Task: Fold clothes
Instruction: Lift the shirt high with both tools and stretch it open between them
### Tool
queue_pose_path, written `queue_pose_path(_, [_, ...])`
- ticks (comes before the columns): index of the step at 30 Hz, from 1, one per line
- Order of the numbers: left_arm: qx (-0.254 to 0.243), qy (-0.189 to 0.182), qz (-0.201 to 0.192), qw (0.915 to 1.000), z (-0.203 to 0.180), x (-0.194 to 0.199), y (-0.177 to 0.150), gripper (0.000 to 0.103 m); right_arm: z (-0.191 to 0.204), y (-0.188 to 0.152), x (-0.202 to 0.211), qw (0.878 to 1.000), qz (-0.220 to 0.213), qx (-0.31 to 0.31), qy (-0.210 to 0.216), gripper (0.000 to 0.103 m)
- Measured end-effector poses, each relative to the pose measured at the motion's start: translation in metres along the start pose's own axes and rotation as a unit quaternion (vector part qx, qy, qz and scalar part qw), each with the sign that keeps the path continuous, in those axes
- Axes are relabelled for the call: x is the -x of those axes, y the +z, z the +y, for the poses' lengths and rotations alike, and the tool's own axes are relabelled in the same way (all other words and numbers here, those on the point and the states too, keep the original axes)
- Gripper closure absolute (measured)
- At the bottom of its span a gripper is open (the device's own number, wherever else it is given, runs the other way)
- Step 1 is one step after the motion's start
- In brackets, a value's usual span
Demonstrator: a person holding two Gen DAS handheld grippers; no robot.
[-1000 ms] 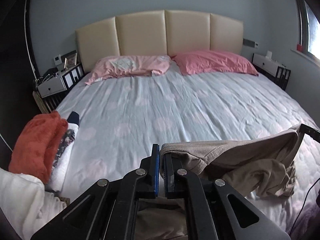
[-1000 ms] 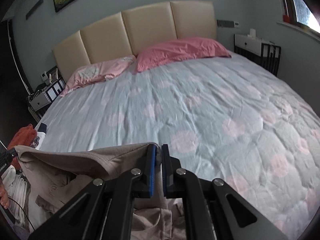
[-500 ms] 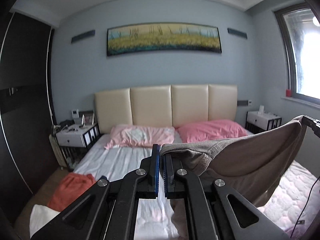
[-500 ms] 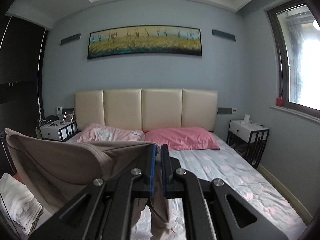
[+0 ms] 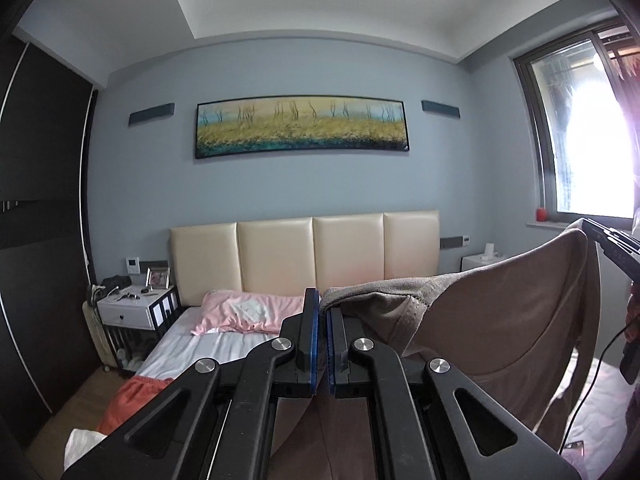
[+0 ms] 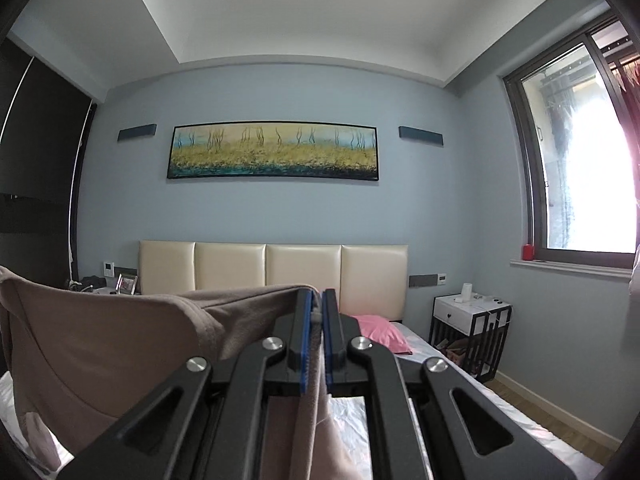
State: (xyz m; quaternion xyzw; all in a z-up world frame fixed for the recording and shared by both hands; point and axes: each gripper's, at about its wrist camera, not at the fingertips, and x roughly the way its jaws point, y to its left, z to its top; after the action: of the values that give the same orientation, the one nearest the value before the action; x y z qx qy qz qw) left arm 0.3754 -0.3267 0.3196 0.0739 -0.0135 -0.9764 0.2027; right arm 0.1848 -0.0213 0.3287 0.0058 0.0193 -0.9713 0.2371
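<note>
A: Item one, the left gripper [image 5: 322, 304]?

B: I read its blue pads [image 5: 314, 340] drawn together on an edge of the brown garment [image 5: 500, 320]. The cloth comes out to the right of the pads and rises towards the right gripper [image 5: 600, 236], whose black tip shows at the far edge of the left wrist view.

A: Item two, the right gripper [image 6: 316, 302] in its own view?

B: Clamped likewise. I see a fold of the brown garment [image 6: 112, 340] pinched between the pads, the rest spreading left and hanging below.

A: Item three, where the garment sits?

B: Held up in the air in front of the headboard [image 5: 304, 256], stretched between the two grippers, above the bed [image 5: 200, 348].

A: Other entries, relative to the headboard?

B: Painting [image 5: 302, 126] on the wall above it. Pale pink pillow [image 5: 248, 312] just below it on the left. Darker pink pillow [image 6: 380, 330] below it on the right. White nightstand [image 5: 132, 312] to its left, another nightstand [image 6: 472, 316] to its right. Window [image 6: 580, 160] further right. Orange cloth [image 5: 132, 396] on the bed's near left edge.
</note>
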Motion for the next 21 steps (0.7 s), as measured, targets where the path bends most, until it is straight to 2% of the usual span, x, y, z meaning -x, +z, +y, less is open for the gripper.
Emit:
queue_pose_path(5, [0.012,0.011,0.069,0.9975,0.004,-0.066,-0.027,0.1,0.002,-0.034,-0.054,0.997,0.076,0.016,0.007,0.098])
queue_pose_path(11, [0.013,0.022,0.161,0.9867,0.004,-0.17,-0.09,0.1,0.0,-0.128,-0.155,0.978,0.207,0.018,0.019,0.098])
queue_pose_path(15, [0.001,0.04,0.224,0.9737,0.002,-0.259,-0.139,0.1,0.008,-0.199,-0.229,0.96,0.278,0.035,0.021,0.098])
queue_pose_path(21, [-0.022,0.067,0.307,0.949,0.0,-0.395,-0.208,0.1,0.029,-0.278,-0.348,0.941,0.331,0.074,0.002,0.098])
